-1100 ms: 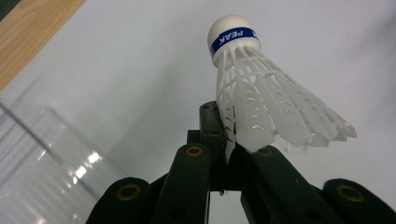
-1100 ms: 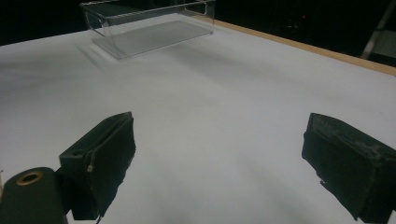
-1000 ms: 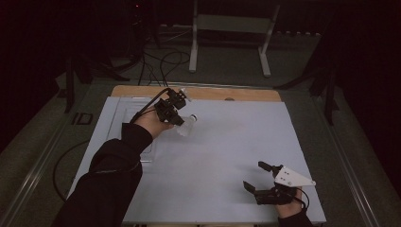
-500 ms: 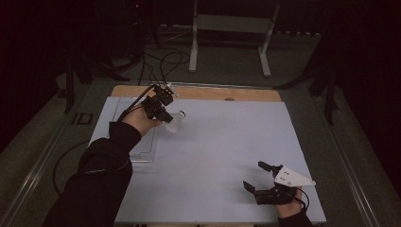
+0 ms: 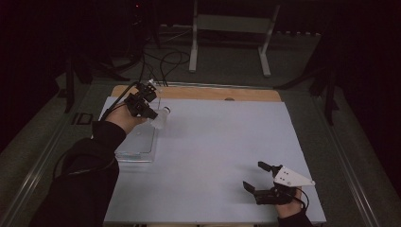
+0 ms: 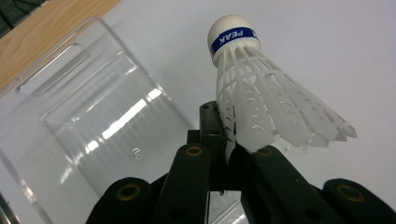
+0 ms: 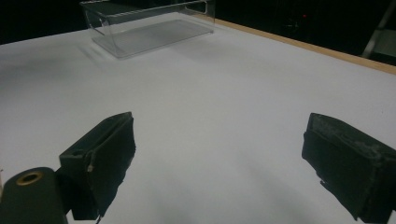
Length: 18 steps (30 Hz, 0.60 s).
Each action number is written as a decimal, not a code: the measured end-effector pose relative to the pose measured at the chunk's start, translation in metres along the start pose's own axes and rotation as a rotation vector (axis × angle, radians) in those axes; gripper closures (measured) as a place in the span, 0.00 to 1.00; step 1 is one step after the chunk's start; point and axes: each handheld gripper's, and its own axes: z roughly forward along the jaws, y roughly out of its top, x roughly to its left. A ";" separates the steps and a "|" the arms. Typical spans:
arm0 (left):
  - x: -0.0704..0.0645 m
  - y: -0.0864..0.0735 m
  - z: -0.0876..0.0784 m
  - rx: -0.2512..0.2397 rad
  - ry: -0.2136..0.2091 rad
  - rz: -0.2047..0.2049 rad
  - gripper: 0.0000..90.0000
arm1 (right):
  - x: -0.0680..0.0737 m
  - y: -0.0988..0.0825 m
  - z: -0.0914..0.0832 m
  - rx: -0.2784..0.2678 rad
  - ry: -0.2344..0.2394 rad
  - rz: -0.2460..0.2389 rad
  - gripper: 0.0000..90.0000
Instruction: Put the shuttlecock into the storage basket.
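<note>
**Shuttlecock carried to the clear bin**

At the bottom right of the high view, the right gripper is held low over the white table, its jaws spread wide with nothing between them. Toward the upper left of that frame, the left gripper is clamped on the skirt of a white plastic shuttlecock, which is lifted just above the near right edge of the clear plastic bin. Seen in the left gripper view, the shuttlecock is pinched at its lower skirt, cork tip up, with the bin at the left of the frame. For this step to go well, the shuttlecock should probably be brought fully over the open bin and lowered inside before the jaws are released, since a thin skirt grip could easily slip or tilt.
</note>
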 end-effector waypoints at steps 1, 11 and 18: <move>0.002 -0.001 -0.001 -0.002 0.003 -0.005 1.00 | 0.000 0.000 0.000 0.000 0.000 0.000 0.10; 0.020 -0.015 -0.013 -0.007 0.025 -0.049 1.00 | 0.000 0.000 0.000 -0.002 -0.001 0.000 0.10; 0.031 -0.026 -0.020 -0.004 0.046 -0.077 1.00 | 0.000 0.000 0.000 -0.001 -0.002 0.001 0.10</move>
